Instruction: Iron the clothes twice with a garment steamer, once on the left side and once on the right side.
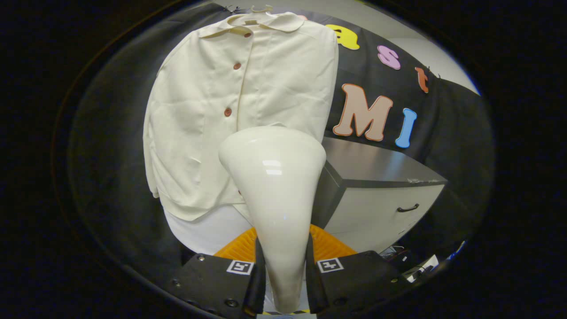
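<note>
Steamer (273,186) is sitting clamped between my tool (283,274) fingers, its head facing the hanging shirt (221,110) just beyond, for ironing

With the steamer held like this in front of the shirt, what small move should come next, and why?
Probably ease the steamer forward onto one side of the shirt. The claw is shut on its narrow handle end, the wide head faces the hanging shirt near the button line, and contact cannot be told yet.

One cream shirt (230,110) hangs on one hanger (257,13), showing three buttons (228,112). One steamer (274,199), one cabinet (381,199), two fingers (254,279).
</note>
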The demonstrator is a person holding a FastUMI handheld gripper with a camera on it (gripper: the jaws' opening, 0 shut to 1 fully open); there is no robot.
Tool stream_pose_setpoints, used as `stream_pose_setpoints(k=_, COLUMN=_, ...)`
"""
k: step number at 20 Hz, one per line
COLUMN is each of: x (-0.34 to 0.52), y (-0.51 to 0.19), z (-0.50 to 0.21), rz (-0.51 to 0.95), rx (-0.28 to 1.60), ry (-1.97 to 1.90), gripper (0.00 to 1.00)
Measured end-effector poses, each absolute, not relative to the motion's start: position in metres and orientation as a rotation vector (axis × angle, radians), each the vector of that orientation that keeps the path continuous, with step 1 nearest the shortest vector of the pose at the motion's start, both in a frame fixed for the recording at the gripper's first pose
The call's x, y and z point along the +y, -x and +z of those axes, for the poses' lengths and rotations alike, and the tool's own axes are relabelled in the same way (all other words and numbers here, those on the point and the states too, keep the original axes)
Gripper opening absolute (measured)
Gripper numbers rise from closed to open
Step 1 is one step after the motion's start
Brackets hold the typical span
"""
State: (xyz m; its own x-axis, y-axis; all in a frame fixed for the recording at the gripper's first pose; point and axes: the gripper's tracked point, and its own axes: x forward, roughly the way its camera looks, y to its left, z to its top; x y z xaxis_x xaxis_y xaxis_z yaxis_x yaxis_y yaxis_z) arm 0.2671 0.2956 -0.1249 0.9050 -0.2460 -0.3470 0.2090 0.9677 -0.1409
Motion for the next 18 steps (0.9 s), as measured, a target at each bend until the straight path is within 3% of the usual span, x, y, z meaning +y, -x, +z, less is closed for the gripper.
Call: stream_pose_setpoints(k=18, x=0.355, y=-0.129, z=-0.006, rz=-0.109, rx=0.151, ry=0.078, gripper=0.38)
